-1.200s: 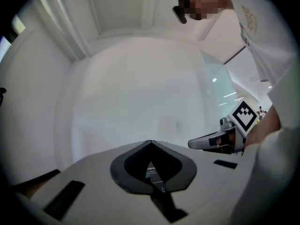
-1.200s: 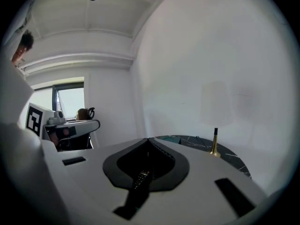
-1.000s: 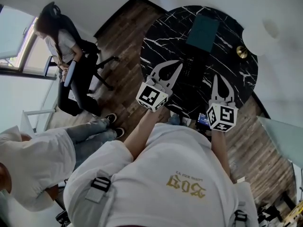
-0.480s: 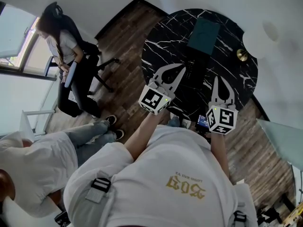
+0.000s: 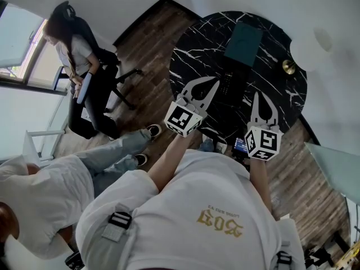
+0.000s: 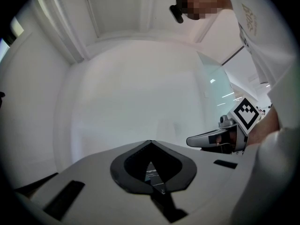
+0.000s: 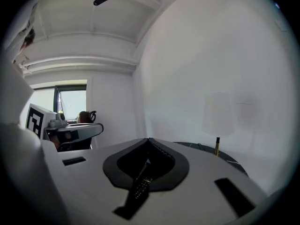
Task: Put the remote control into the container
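Note:
The black remote control [image 5: 226,83] lies flat on the round black marble table [image 5: 191,55], seen in the head view. Beyond it sits the dark green rectangular container [image 5: 243,44]. My left gripper [image 5: 216,81] hovers just left of the remote, its jaws shut and empty. My right gripper [image 5: 256,93] hangs to the remote's right, also shut with nothing held. In the right gripper view the remote [image 7: 140,184] shows through the gap behind the shut tips [image 7: 149,138]. The left gripper view shows its shut tips [image 6: 150,142] pointing at a white wall, with a sliver of marble below.
A lamp with a gold base [image 5: 288,65] and a white shade [image 5: 315,41] stands at the table's right edge. A person sits in an office chair [image 5: 107,77] at the left. Another person [image 5: 39,196] stands close at the lower left. Wooden floor [image 5: 146,44] surrounds the table.
Both grippers stay shut and almost still over the table's near side. The person at the lower left has stepped one foot forward.

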Demonstrator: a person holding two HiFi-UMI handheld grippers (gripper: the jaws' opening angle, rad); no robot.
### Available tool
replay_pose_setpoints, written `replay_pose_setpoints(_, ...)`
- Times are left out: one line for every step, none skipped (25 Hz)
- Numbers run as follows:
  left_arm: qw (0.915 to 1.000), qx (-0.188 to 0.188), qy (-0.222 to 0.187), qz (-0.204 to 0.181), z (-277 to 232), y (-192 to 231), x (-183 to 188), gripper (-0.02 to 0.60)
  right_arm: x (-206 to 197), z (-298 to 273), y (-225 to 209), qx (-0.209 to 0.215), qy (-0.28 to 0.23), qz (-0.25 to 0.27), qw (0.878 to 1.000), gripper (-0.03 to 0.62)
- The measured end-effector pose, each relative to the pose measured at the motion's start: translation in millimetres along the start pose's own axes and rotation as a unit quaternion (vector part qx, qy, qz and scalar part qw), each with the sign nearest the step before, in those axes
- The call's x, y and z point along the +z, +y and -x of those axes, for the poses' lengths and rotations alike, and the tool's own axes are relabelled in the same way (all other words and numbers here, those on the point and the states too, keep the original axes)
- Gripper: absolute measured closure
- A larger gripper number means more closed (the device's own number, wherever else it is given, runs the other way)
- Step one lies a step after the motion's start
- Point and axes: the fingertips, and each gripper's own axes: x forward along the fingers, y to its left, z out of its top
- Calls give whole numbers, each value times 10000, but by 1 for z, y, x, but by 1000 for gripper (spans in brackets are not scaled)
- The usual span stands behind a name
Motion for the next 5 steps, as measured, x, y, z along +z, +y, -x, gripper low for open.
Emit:
replay_pose_setpoints(10000, 23, -2, 0, 0, 2, 0, 575, -1, -1, 0, 0, 7, -4, 10000, 583)
replay_pose_setpoints(10000, 47, -1, 7, 1, 3, 0, 575, -1, -1, 1, 1, 12, -9, 10000, 583)
replay_pose_setpoints(10000, 66, 3, 21, 1, 5, -1, 575, -1, -2, 1, 3, 17, -15, 10000, 583)
replay_pose_setpoints(10000, 80, 8, 37, 1, 6, -1, 575, -1, -2, 2, 4, 21, -22, 10000, 583)
replay_pose_setpoints(9999, 93, 13, 52, 1, 8, -1, 575, -1, -3, 2, 5, 25, -28, 10000, 583)
